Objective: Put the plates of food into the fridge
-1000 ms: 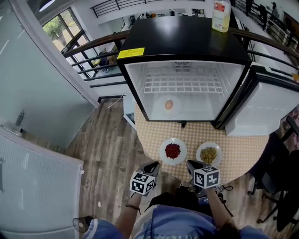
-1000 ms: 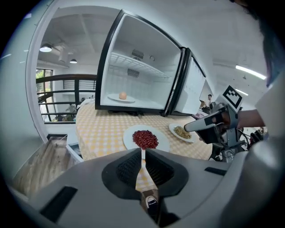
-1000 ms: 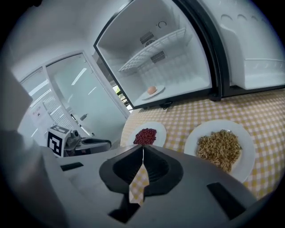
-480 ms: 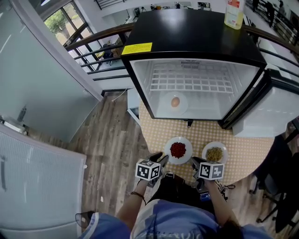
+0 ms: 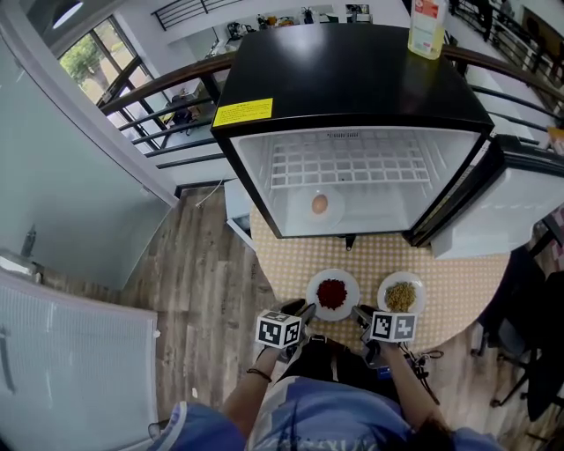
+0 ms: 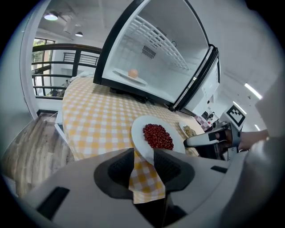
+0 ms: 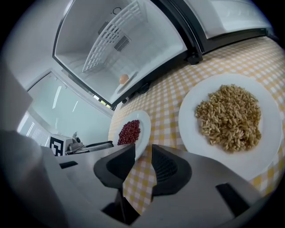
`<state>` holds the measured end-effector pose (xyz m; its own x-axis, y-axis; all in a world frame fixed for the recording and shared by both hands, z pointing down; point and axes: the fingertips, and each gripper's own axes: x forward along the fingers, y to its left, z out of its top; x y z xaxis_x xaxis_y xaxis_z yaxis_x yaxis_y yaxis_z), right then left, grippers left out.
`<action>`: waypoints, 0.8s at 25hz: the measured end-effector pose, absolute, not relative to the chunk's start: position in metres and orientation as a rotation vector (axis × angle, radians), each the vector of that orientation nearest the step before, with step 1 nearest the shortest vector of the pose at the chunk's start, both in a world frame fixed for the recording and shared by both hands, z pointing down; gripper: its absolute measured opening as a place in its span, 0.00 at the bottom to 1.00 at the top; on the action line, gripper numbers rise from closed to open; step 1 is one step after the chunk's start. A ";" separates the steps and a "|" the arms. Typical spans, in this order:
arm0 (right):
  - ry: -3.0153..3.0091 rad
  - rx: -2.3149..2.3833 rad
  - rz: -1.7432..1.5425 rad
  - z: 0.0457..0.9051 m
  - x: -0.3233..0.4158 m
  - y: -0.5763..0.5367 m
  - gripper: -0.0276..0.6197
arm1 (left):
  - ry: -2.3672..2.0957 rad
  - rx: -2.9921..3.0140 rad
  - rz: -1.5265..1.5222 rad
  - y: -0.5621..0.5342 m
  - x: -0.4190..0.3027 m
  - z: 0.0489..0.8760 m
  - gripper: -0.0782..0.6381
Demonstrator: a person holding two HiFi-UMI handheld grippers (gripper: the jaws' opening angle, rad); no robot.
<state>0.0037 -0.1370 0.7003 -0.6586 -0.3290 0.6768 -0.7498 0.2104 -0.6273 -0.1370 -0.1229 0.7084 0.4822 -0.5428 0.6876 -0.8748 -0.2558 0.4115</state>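
Both grippers have sunk toward the near edge of the table (image 5: 458, 291) since a second ago, and their jaws, shut then, have just been opening. The left gripper (image 5: 300, 309) stands spread with the rim of the red plate (image 5: 332, 293) at the mouth of its gap, pads not pressing on it. The right gripper (image 5: 360, 314) is spread wide over bare checked cloth, just beside the grain plate (image 5: 400, 296). Three plates in all: red and grain side by side on the table before the fridge (image 5: 352, 79), and a third plate (image 5: 320, 205) – one round orange item on it – on the fridge floor. One door (image 5: 493, 211) hangs open at right; one bottle (image 5: 426, 26) stands on top.
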 end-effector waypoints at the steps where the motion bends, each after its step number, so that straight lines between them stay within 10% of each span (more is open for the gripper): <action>1: -2.089 1.003 1.438 0.702 0.002 -0.136 0.23 | -1.171 1.939 0.524 -0.123 -0.137 0.708 0.31; 20: -2.086 1.072 1.399 0.686 0.004 -0.152 0.13 | -1.122 2.047 0.488 -0.130 -0.123 0.689 0.30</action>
<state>0.0039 -0.1521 0.6855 -0.6215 -0.3705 0.6903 -0.7793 0.2016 -0.5934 -0.1226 -0.1304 0.6892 0.5451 -0.5571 0.6265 -0.8381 -0.3443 0.4231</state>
